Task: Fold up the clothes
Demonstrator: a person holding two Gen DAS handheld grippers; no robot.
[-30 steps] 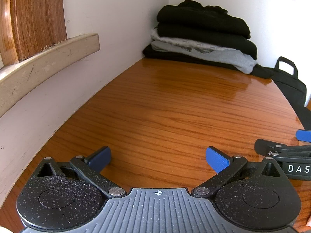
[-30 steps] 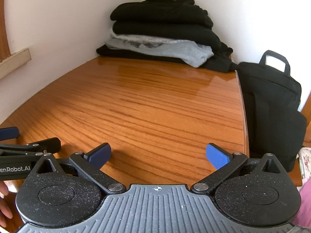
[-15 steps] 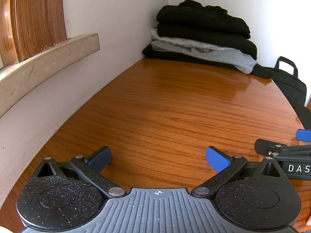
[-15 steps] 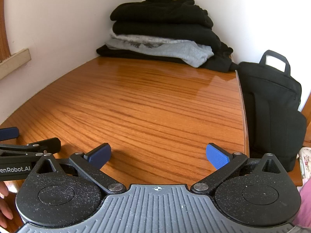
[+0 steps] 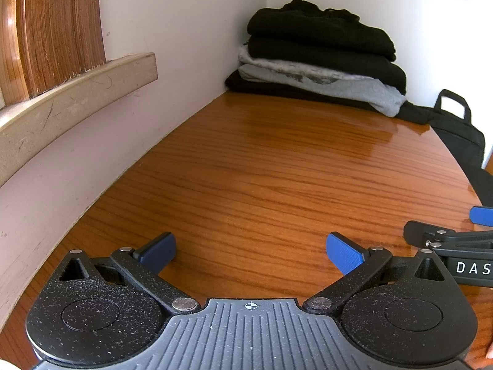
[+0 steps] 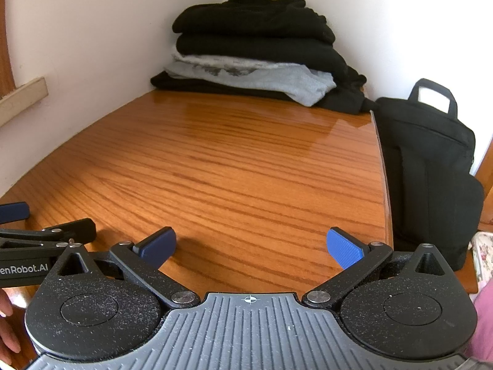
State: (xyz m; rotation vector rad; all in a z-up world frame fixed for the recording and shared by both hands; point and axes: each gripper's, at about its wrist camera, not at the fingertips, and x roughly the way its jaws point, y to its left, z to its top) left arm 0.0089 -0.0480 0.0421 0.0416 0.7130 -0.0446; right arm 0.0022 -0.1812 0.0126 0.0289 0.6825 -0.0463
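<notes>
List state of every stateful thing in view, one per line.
left tool: open, empty, low over the table
right tool: open, empty, low over the table
stack of clothes: folded, piled in the far corner
grey garment: folded, sandwiched between black ones
black bag: upright beside the table's right edge; cannot tell whether it is zipped
table: bare in front of the stack

My black grippers with blue pads (image 5: 345, 253), orange-brown grained table (image 6: 234, 166), black clothes (image 6: 255, 18) stacked over a grey printed one (image 6: 277, 77), black bag (image 6: 431, 166), white walls (image 5: 185, 30).
</notes>
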